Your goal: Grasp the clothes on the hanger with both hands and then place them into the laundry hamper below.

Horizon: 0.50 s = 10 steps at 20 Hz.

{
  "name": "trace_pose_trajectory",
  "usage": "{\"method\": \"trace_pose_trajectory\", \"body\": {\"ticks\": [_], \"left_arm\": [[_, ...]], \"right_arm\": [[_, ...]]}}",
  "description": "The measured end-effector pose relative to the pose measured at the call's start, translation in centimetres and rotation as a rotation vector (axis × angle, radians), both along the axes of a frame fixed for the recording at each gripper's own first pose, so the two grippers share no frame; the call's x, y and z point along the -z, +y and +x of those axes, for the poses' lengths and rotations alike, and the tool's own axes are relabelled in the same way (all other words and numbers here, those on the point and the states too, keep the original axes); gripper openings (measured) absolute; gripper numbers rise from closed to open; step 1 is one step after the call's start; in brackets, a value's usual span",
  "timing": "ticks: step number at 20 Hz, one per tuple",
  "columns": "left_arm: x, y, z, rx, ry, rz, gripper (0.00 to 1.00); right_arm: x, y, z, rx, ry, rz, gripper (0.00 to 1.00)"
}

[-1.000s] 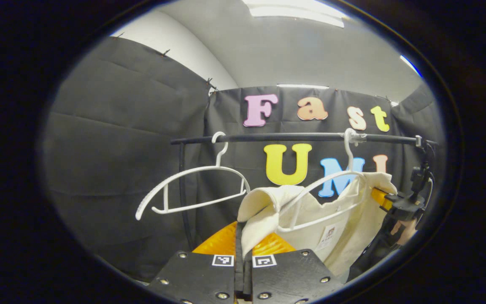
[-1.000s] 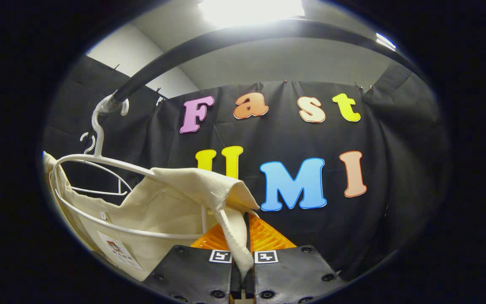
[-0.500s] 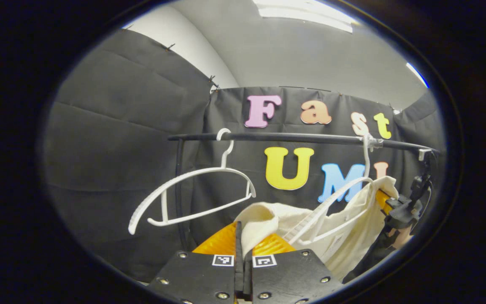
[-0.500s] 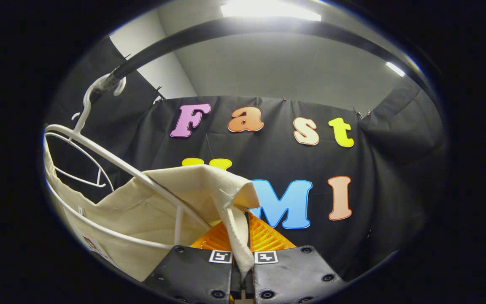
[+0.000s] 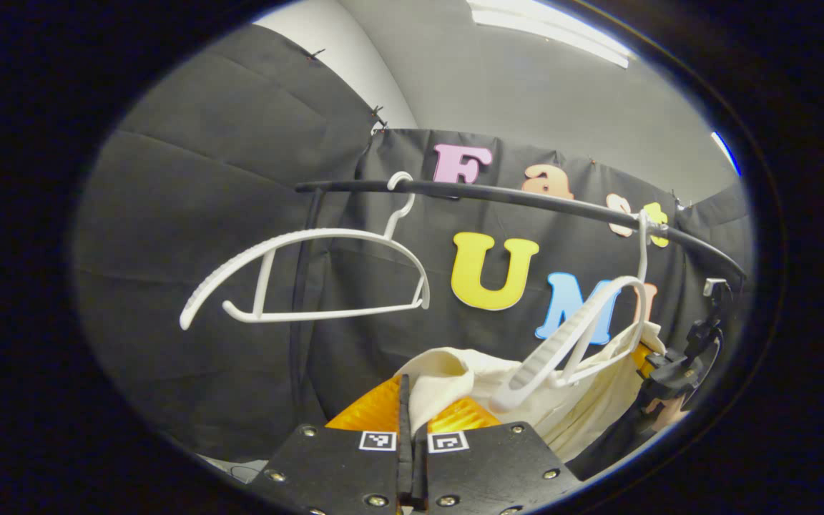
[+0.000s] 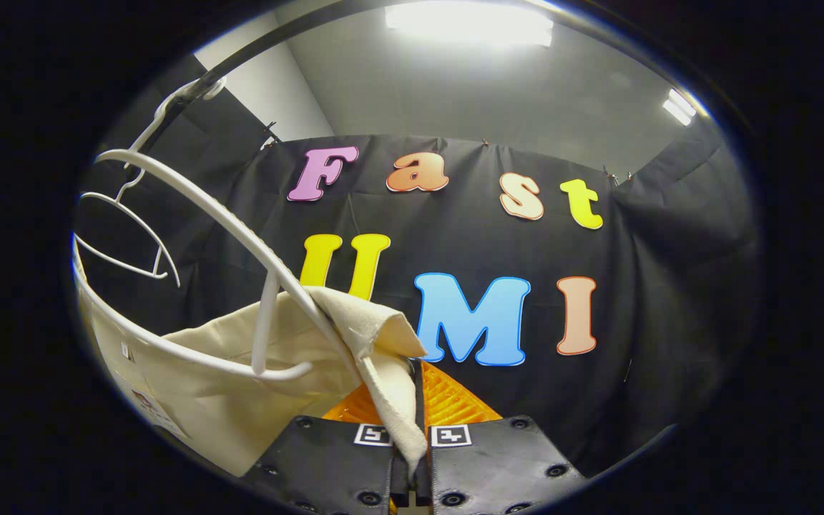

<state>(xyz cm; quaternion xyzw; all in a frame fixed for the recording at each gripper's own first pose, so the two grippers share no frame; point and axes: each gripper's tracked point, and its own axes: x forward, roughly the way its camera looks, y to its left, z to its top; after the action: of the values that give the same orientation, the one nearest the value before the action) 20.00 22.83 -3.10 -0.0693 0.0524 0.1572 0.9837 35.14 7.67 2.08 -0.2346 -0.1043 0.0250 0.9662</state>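
A cream garment (image 5: 455, 379) hangs low between both grippers, half slid off a white hanger (image 5: 584, 336) that tilts steeply on the black rail (image 5: 526, 200). In the left gripper view my left gripper (image 5: 409, 422) is shut on one cream shoulder. Far right in that view, the right gripper (image 5: 659, 357) and a hand hold the other shoulder. In the right gripper view my right gripper (image 6: 412, 415) is shut on the garment (image 6: 254, 372); the hanger (image 6: 240, 236) arcs above the cloth, its tip still under a fold.
A second, bare white hanger (image 5: 305, 272) hangs on the rail at the left, also seen small in the right gripper view as a bare hanger (image 6: 126, 236). The rail's black upright post (image 5: 301, 307) stands behind it.
Both grippers have pulled the garment downward. The rail and hangers now sit higher in both views, and the garment's hanger has tilted more, with more of it bare.
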Motion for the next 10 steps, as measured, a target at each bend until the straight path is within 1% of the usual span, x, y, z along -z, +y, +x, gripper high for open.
{"method": "trace_pose_trajectory", "body": {"ticks": [5,8,10], "left_arm": [[2.2,-0.9,-0.6,0.002,0.046,0.0,0.01],[3.1,-1.6,-1.9,-0.006,0.064,0.002,0.01],[3.6,-2.1,-2.5,-0.022,0.066,-0.014,0.01]], "right_arm": [[2.3,-1.3,0.1,0.013,0.066,0.009,0.05],[2.6,-1.7,-1.3,0.006,0.082,0.036,0.05],[2.9,-2.0,-2.0,-0.009,0.083,0.026,0.05]]}}
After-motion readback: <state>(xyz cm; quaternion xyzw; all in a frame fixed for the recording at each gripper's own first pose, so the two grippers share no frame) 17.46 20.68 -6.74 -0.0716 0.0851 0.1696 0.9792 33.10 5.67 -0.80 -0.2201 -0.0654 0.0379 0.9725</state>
